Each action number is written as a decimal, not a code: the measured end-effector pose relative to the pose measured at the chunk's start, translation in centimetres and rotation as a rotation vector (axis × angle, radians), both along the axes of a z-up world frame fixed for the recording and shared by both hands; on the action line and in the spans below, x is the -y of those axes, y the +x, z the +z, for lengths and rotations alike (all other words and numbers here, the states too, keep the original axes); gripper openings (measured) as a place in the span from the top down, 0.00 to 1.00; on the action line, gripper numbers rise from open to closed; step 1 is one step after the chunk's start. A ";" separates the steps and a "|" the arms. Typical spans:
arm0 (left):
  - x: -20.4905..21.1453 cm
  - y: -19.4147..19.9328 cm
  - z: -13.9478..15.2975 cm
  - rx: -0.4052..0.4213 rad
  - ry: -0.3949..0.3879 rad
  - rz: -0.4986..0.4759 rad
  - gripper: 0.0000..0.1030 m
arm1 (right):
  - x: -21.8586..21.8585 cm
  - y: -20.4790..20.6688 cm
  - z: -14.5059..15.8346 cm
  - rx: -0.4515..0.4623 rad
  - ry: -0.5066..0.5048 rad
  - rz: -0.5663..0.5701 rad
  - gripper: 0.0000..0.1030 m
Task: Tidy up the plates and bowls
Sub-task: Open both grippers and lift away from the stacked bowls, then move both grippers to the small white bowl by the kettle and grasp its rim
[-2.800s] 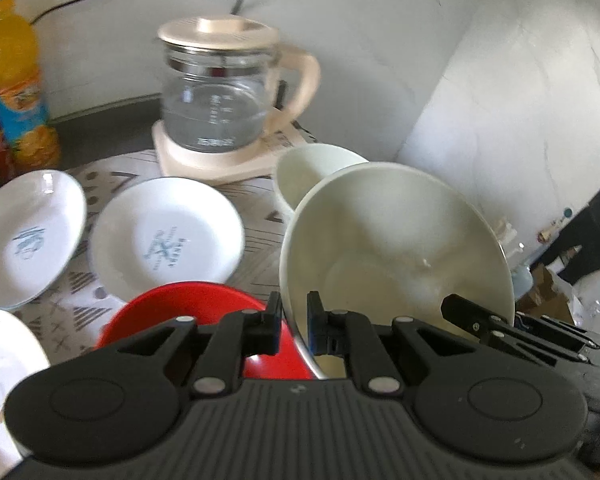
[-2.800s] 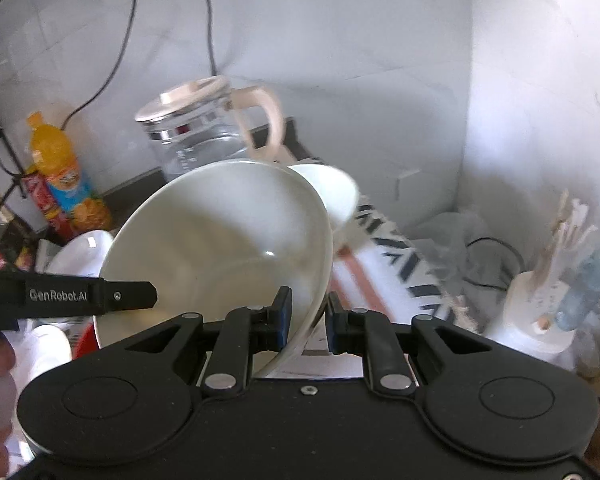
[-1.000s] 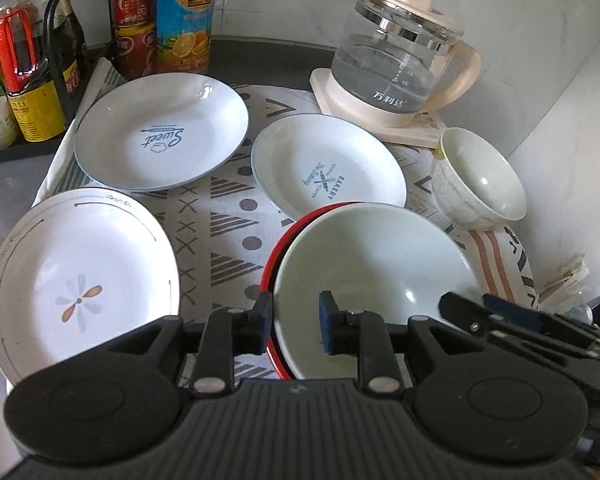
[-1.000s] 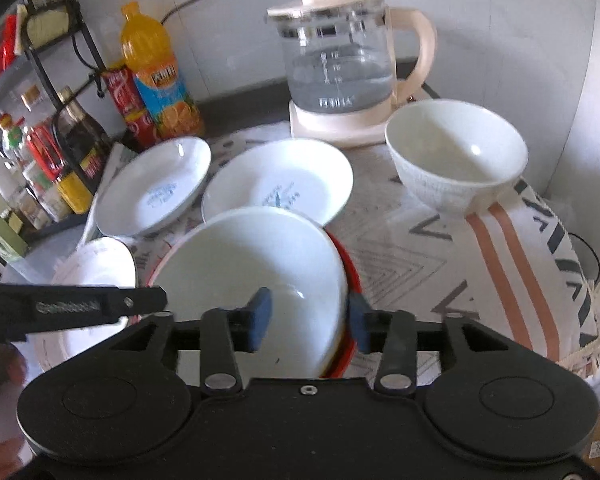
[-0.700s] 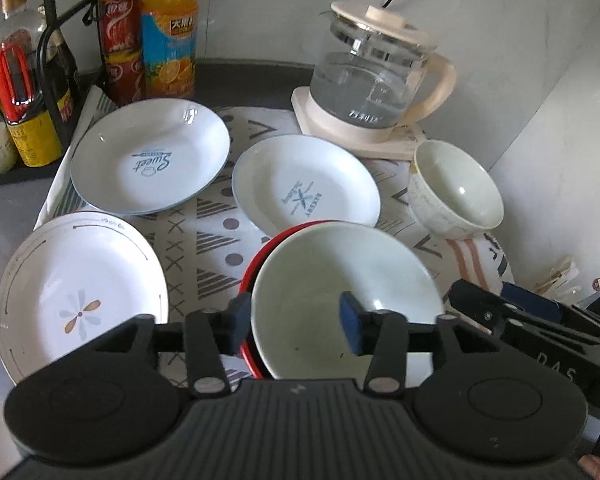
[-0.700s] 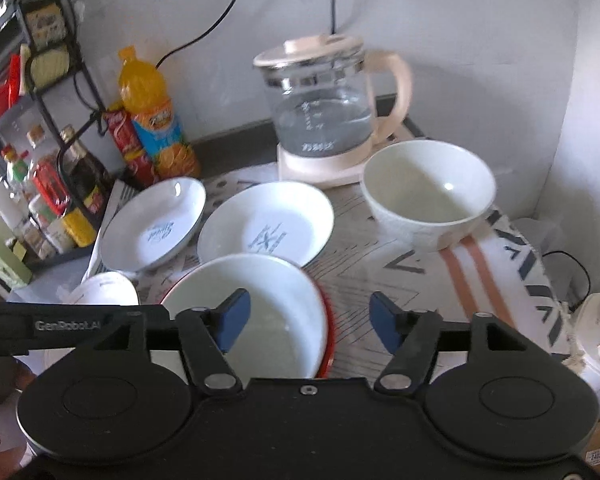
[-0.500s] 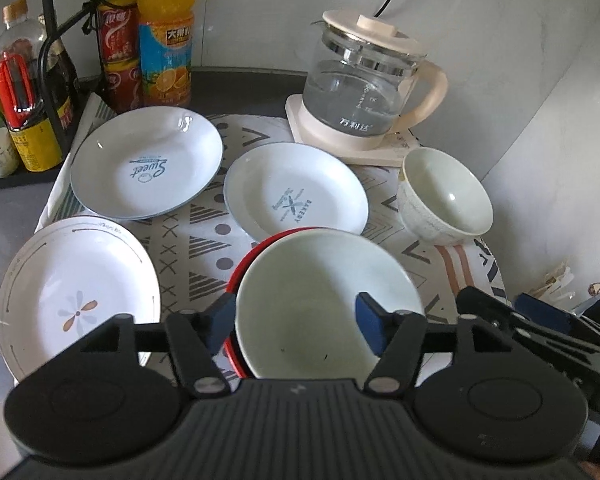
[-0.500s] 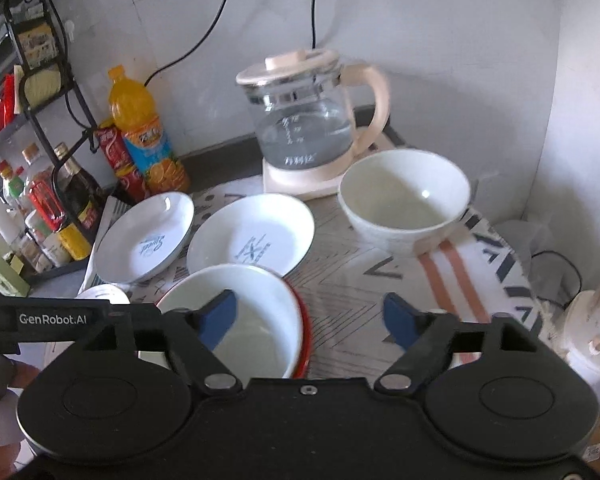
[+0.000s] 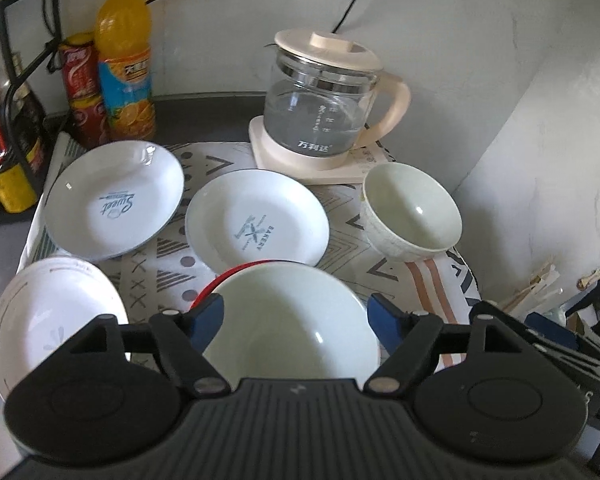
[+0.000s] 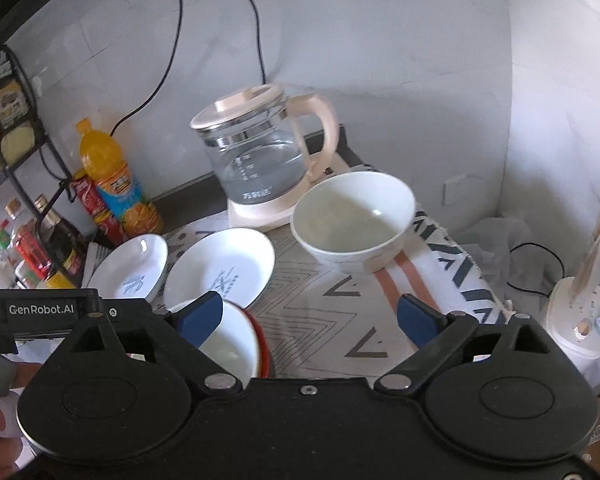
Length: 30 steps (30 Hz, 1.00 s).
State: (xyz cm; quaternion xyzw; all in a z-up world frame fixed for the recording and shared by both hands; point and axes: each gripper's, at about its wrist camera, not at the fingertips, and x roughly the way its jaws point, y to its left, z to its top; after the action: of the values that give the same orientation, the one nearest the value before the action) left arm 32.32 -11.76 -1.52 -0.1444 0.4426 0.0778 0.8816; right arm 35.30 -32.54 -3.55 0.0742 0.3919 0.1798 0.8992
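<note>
Large white bowl [image 9: 288, 320] nested in red bowl [image 9: 220, 280] at 6 o'clock. Left tool [image 9: 294, 316] and right tool [image 10: 310, 316] spread wide, empty. Small bowl [image 10: 352, 220] at 2 o'clock, three plates unstacked.

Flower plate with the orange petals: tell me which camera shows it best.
The left wrist view. The flower plate lies at lower left, most of its face and rim line visible, though the left tool covers its near edge. In the right wrist view it is almost wholly hidden behind the tool bodies.
</note>
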 end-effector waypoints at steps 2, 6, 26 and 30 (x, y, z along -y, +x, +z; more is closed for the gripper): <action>0.1 0.3 0.1 0.005 0.000 -0.010 0.25 | 0.3 0.2 0.1 0.001 0.003 -0.014 0.09; 0.3 1.4 0.0 0.016 -0.011 -0.026 0.25 | 0.5 0.9 -0.3 0.004 -0.012 -0.036 0.09; 1.4 12.4 -3.6 -0.002 -0.071 -0.134 0.26 | 1.4 8.4 -3.9 -0.053 -0.074 -0.184 0.17; 1.7 15.0 -4.5 -0.012 -0.083 -0.161 0.26 | 1.2 10.3 -4.8 -0.063 -0.072 -0.198 0.17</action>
State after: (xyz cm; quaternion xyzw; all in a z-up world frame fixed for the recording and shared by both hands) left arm 47.35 -13.43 -6.02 -0.1444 0.4608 -0.0109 0.8756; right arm 45.55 -33.73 -8.39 0.0857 0.4171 0.0735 0.9018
